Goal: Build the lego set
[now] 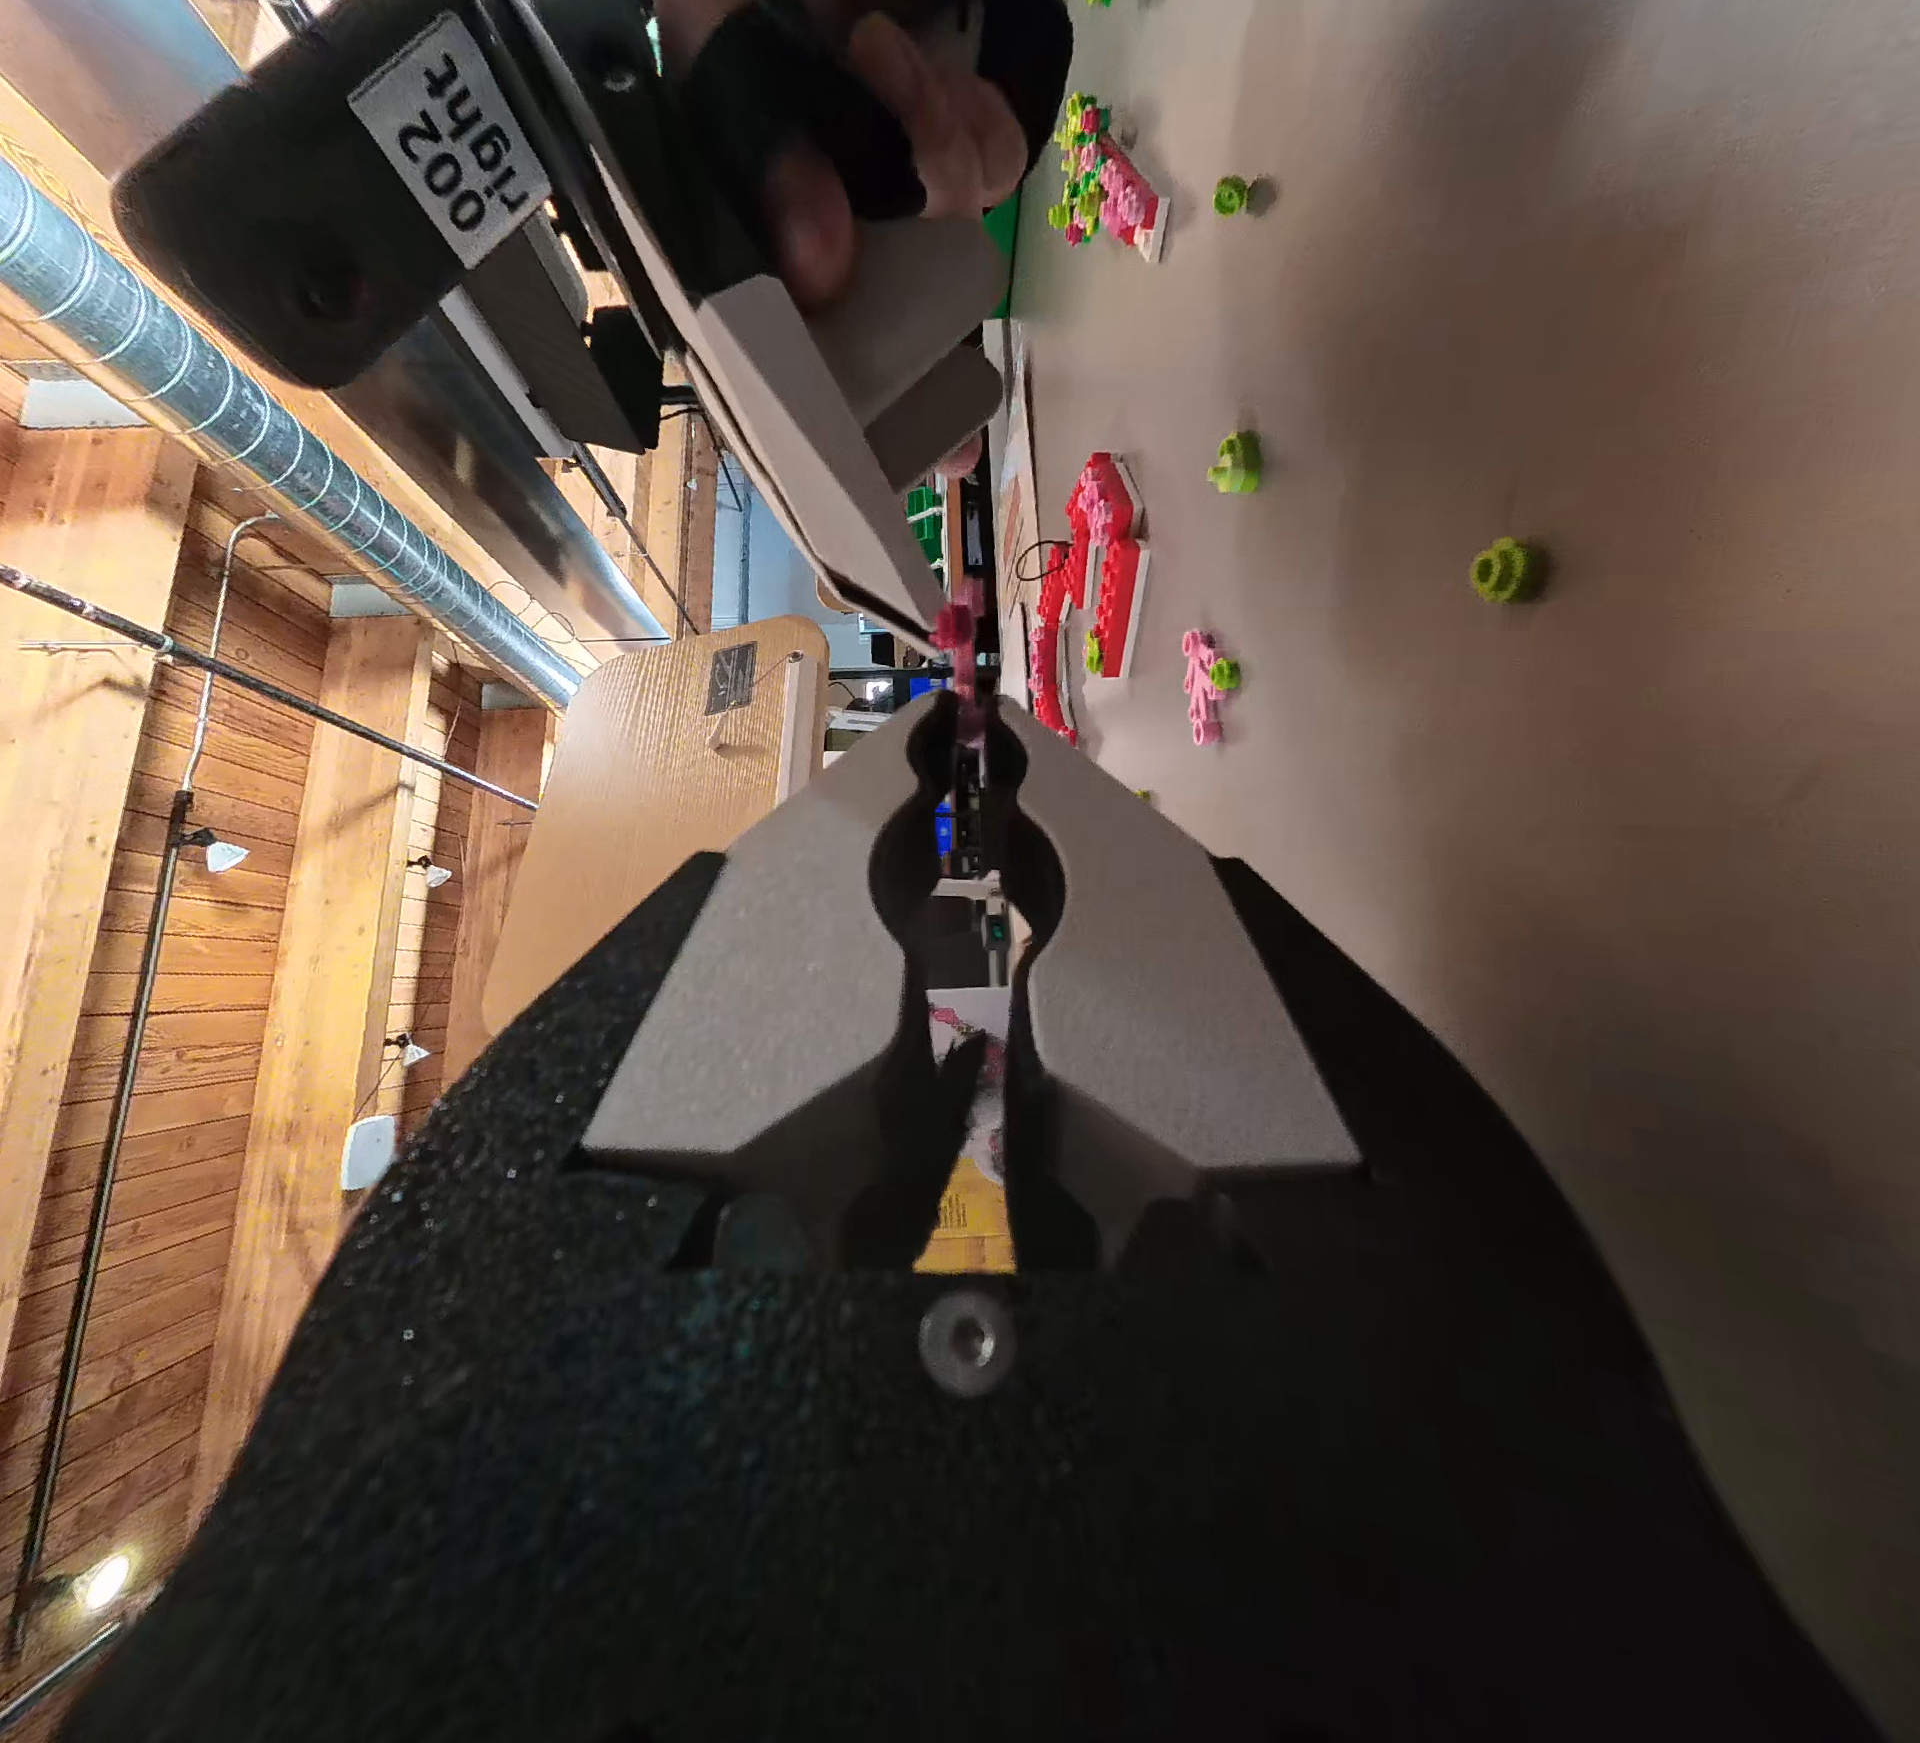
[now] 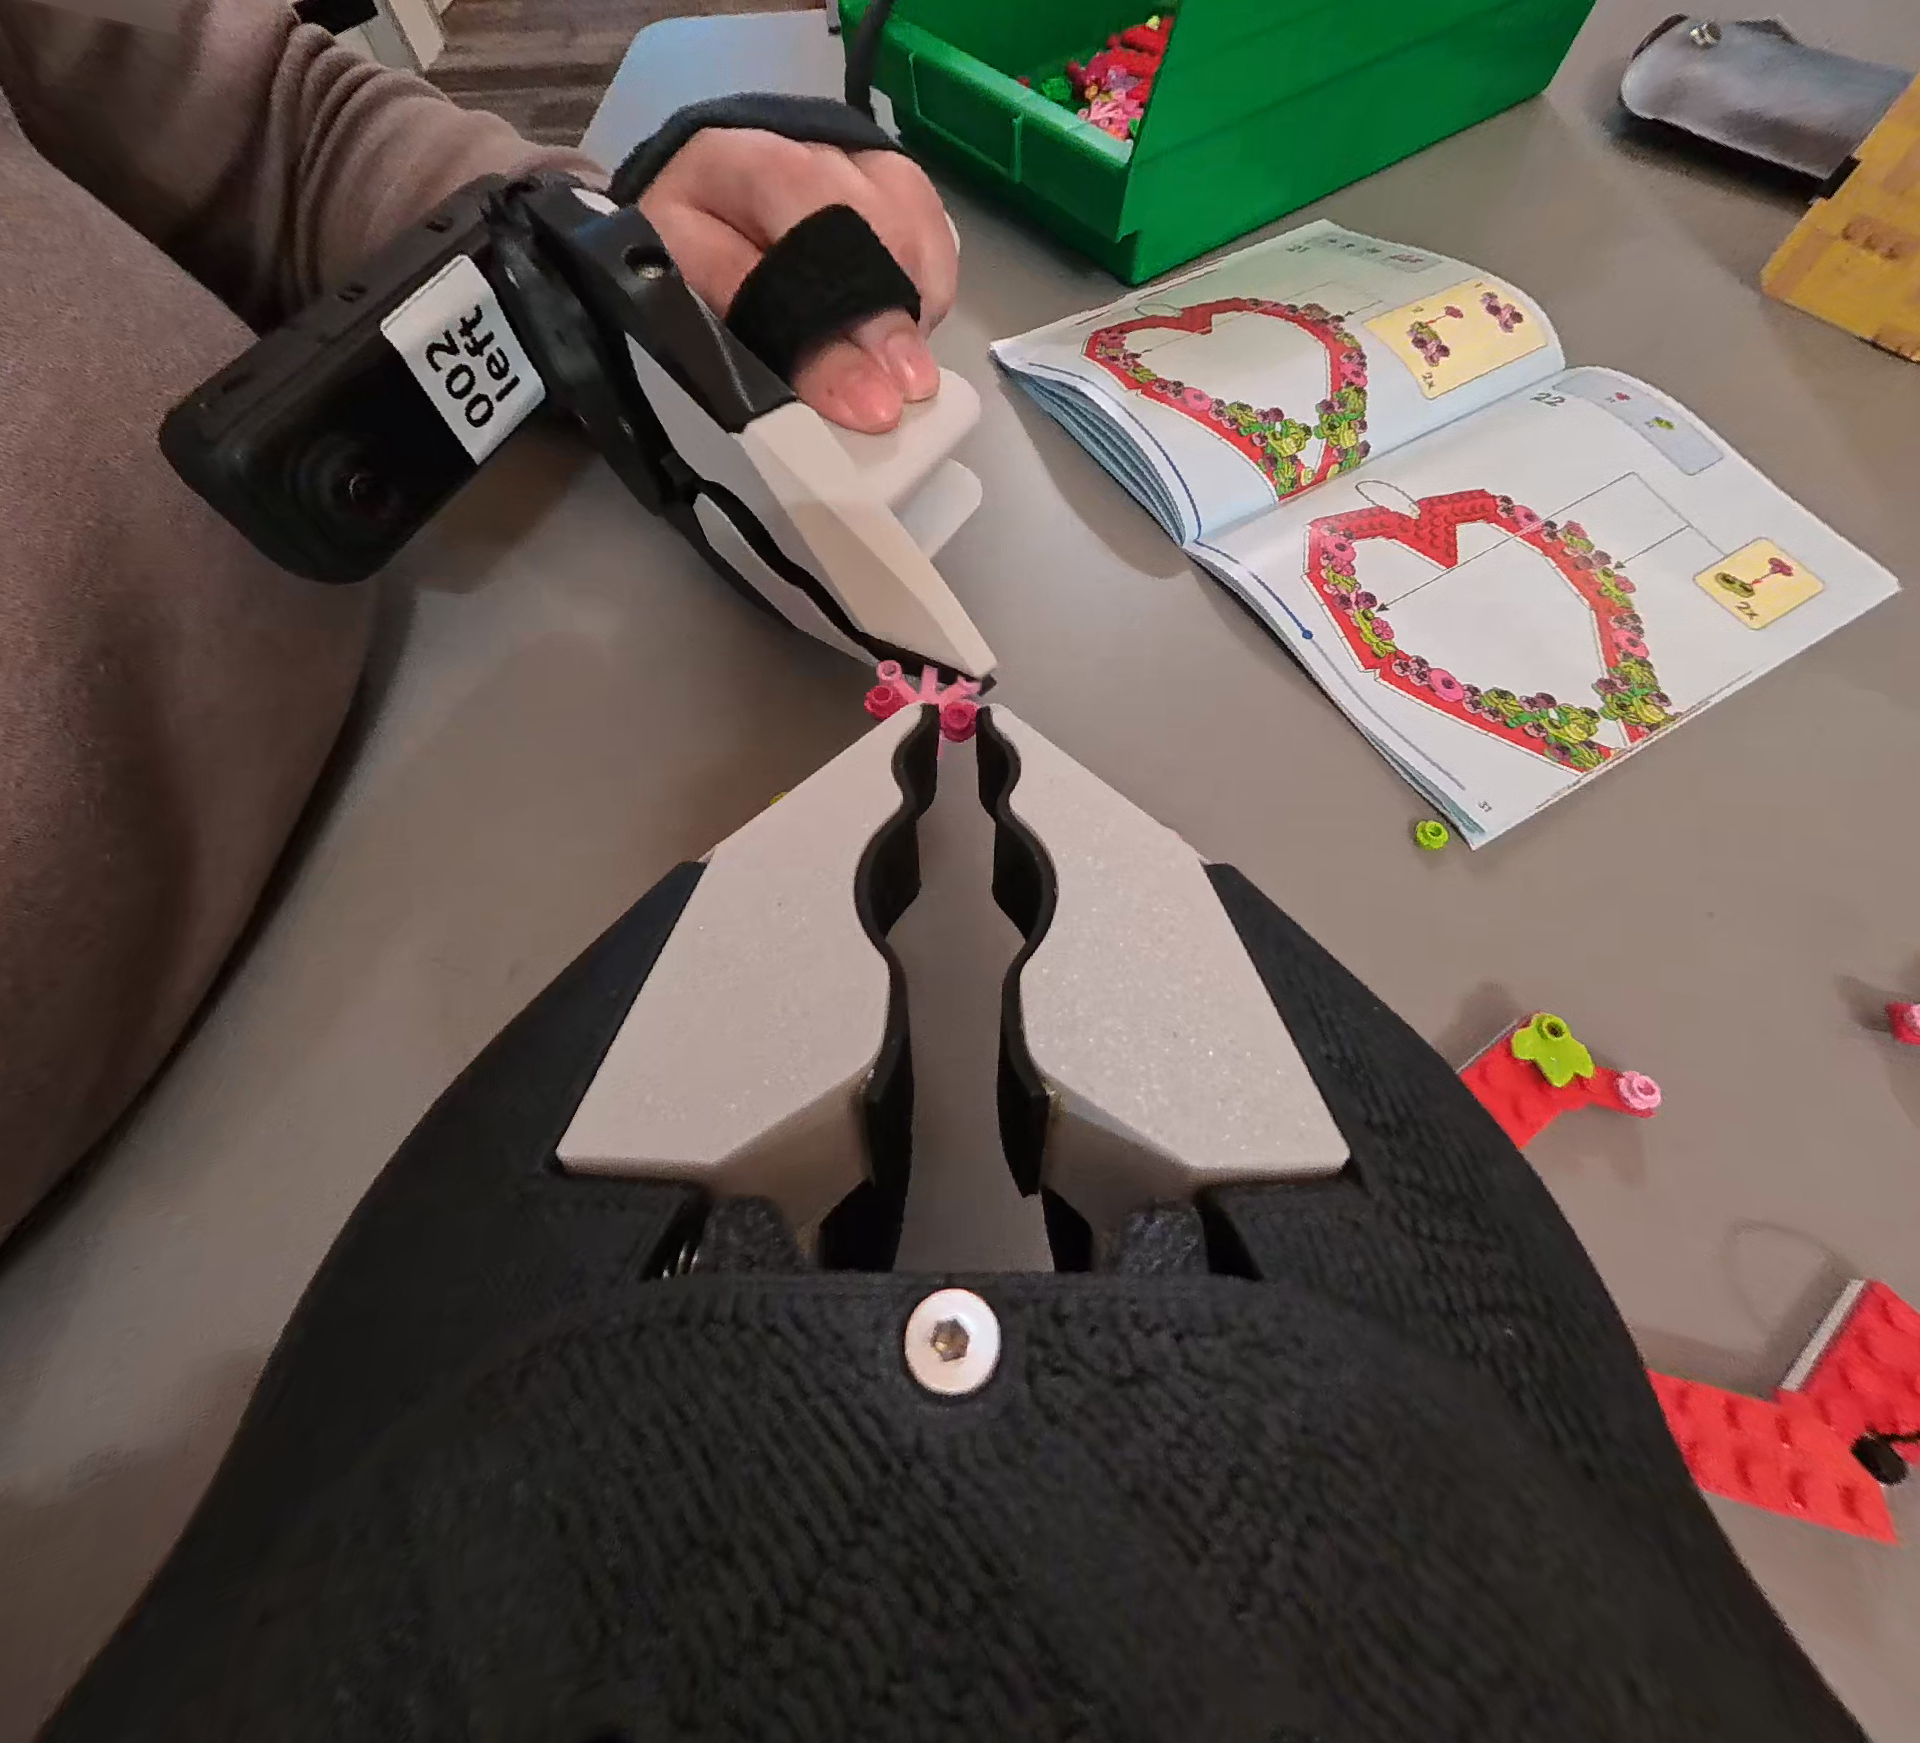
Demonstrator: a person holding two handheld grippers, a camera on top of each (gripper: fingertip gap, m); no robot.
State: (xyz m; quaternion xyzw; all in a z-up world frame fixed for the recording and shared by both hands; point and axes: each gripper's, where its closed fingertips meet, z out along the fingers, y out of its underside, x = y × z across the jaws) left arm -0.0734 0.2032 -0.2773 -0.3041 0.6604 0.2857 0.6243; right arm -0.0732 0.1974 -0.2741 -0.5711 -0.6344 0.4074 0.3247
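Observation:
A small pink flower stem (image 2: pixel 902 694) is held above the grey table (image 2: pixel 1195 914) between both grippers. My right gripper (image 2: pixel 958 719) is shut on one end of it. My left gripper (image 2: pixel 971 675) comes in from the upper left and is shut on the same piece, tip to tip with the right. In the left wrist view my left gripper (image 1: pixel 971 706) pinches the pink stem (image 1: pixel 971 722), and the right gripper (image 1: pixel 930 628) meets it at a dark pink flower (image 1: pixel 954 625). Red heart sections (image 1: pixel 1101 571) lie on the table.
A green bin (image 2: pixel 1247 31) of loose pieces stands at the back. An open instruction booklet (image 2: pixel 1455 530) lies to the right. Red plates (image 2: pixel 1787 1444) lie at the right edge. Lime flower pieces (image 1: pixel 1507 571) and a pink stem (image 1: pixel 1205 685) are scattered. A person's sleeve (image 2: pixel 156 654) is at the left.

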